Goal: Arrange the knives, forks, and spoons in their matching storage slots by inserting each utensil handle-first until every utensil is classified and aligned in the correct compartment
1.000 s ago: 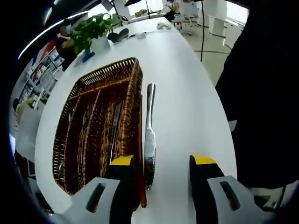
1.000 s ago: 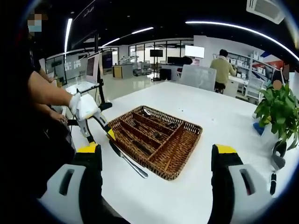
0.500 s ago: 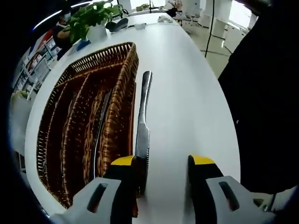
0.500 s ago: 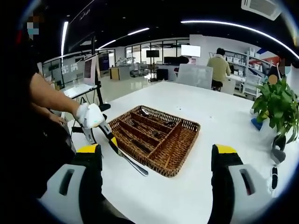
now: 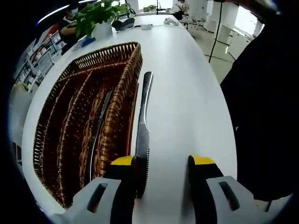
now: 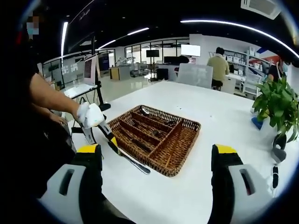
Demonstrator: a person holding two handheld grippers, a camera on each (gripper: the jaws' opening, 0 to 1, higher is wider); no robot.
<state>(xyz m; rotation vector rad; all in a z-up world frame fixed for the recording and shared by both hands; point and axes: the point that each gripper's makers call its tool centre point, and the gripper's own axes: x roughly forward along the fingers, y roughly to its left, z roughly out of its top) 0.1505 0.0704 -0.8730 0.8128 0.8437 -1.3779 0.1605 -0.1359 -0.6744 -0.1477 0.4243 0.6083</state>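
Taking the wicker cutlery tray (image 5: 122, 84) as the landmark: nearest the camera in the left gripper view, the left tongs (image 5: 162, 163) stand with their yellow-tipped jaws apart, straddling the blade end of a table knife (image 5: 143, 135). The blade lies against the inner face of one jaw while the other jaw is off to the side, so nothing is clamped yet. The knife lies flat on the white worktop (image 5: 187, 93) just outside the tray's near long wall, parallel to it, handle pointing away from the tongs.

Over the last second the left tongs have dropped closer to the knife and lined up along it; half a second ago the blade tip was already beside the jaw, and since then the view has only shifted slightly. The knife itself has stayed where it was. That reads as a settled approach: closing on the blade looks like the next step, which would leave the handle leading for a handle-first insertion.

Inside the tray, a slim dark utensil lies along the compartment next to that wall; which kind is unclear.

In the right gripper view, the right tongs (image 6: 159, 158) hang wide open and hold nothing, well back from the tray (image 6: 184, 140), with a potted plant (image 6: 279, 109) beyond its far side.
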